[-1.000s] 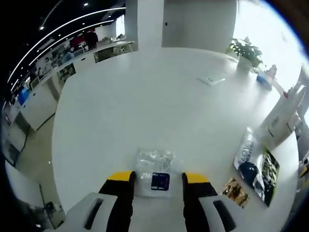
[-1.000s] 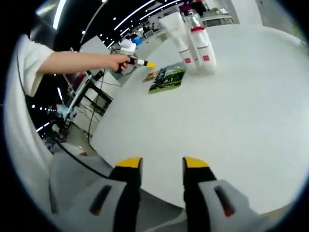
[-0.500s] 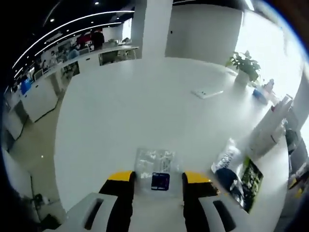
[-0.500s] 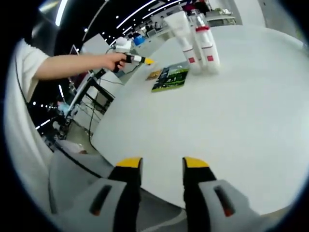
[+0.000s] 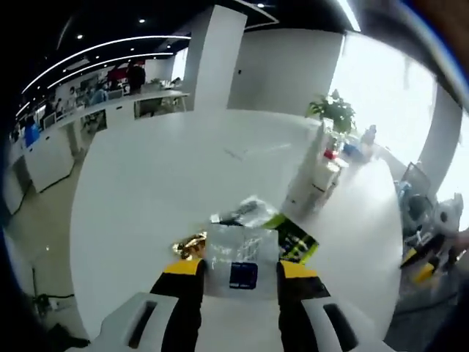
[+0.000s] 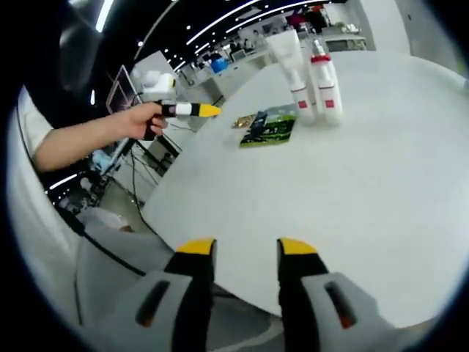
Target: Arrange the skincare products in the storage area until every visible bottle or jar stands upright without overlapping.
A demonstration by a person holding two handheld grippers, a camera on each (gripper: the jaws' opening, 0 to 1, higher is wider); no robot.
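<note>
Left gripper [image 5: 241, 268]: yellow-tipped jaws closed on a clear plastic sachet [image 5: 240, 256] with a dark label, held up between them. Beyond it on the round white table [image 5: 146, 198], at 12 o'clock, a silver-and-black sachet [image 5: 240, 212]; a small gold sachet [image 5: 188, 244] at 10 o'clock beside the left jaw; a green-and-black flat packet [image 5: 297, 240] at 2 o'clock. Farther, at 1 o'clock, a white tube [image 5: 302, 185] and a red-capped bottle [image 5: 326, 170], both upright, with a potted plant [image 5: 333, 114] behind.

Right gripper [image 6: 242, 249]: jaws parted, nothing between them, over the near table [image 6: 344, 191] edge. At 12 o'clock, well apart, the green-and-black flat packet [image 6: 268, 127] lying flat, the gold sachet [image 6: 245, 120] touching its far-left corner. Past them the white tube [image 6: 292, 69] and a bottle [image 6: 325, 82] with red band, upright, close together, possibly touching. At 10 o'clock, a hand [image 6: 139, 121] holding the other gripper off the table's edge.
</note>
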